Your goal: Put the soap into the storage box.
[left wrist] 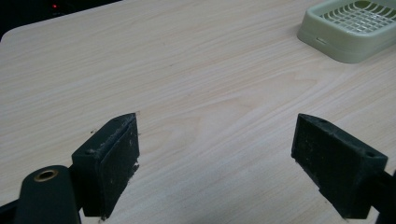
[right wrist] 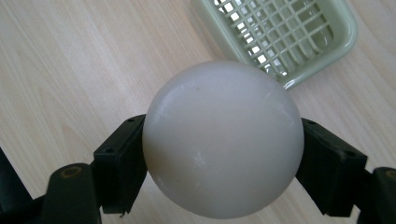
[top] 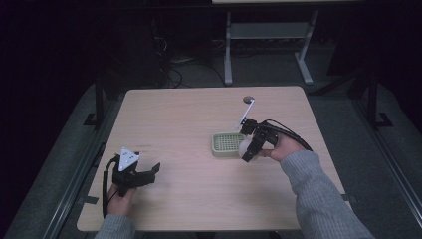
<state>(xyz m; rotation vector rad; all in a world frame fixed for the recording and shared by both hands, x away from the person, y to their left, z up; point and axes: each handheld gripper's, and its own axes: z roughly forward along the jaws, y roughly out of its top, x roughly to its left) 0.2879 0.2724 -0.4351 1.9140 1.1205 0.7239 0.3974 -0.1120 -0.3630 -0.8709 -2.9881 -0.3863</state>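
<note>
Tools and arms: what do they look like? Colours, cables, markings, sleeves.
Both tools are black, each with two blocky, flat-faced jaws. The left tool carries a grey three-cornered plate with dark dots on top, and a black cable loops from it past the hand. The right tool trails a black cable arching over the hand. Brass-coloured inserts sit in the jaw arms. The sleeves are grey knit.
</note>
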